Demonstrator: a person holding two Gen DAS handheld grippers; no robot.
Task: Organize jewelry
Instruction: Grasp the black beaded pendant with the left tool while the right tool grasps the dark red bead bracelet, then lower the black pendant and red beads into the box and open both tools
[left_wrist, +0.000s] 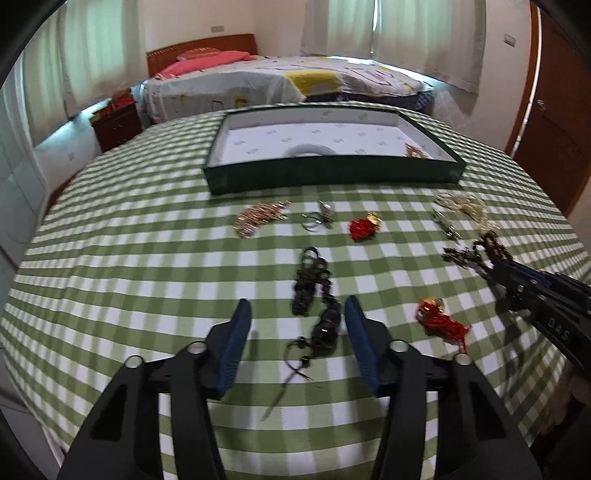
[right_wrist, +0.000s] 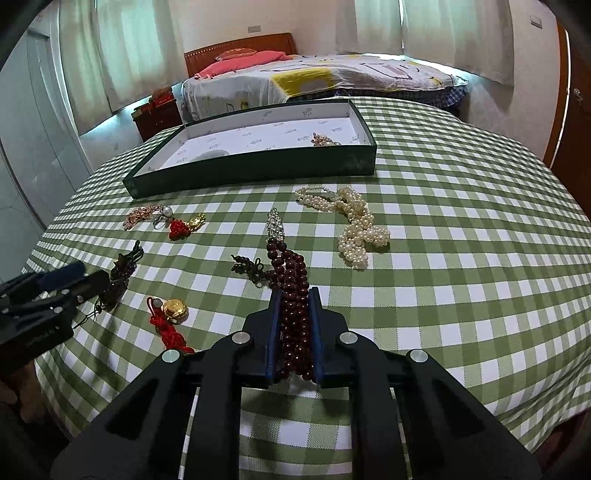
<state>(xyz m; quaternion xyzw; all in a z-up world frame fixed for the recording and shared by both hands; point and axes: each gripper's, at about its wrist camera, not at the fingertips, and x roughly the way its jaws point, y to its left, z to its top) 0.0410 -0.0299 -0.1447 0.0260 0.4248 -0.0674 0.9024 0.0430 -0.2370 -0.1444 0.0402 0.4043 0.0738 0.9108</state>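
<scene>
Bedroom setting: bed with patterned cover and pink pillow behind, curtained windows, wooden door at right. Worktop covered by green-and-white checked cloth.

Dark green tray with white lining sits at the far side of the worktop. Inside it: a pale ring-shaped piece near the front wall, and a small beaded piece toward the right end.

Right tool: clenched on a dark red bead necklace. Beads are bunched between the blue pads; the free end spills forward onto the cloth, with a dark knotted tassel lying to its left. A clear rhinestone piece lies just beyond the beads.

Left tool: released, jaws spread wide, low over the cloth. A black bead strand lies between and ahead of the pads; whether either pad touches it cannot be told.

Loose on the cloth:
- pearl necklace, heaped, right of centre
- red knot charm with gold piece, near the tray
- rose-gold chain piece and a pearl ring just beside it
- second red knot charm with gold bell, near edge, between the two tools

Left-wrist view is motion-blurred; fine detail unreadable.
</scene>
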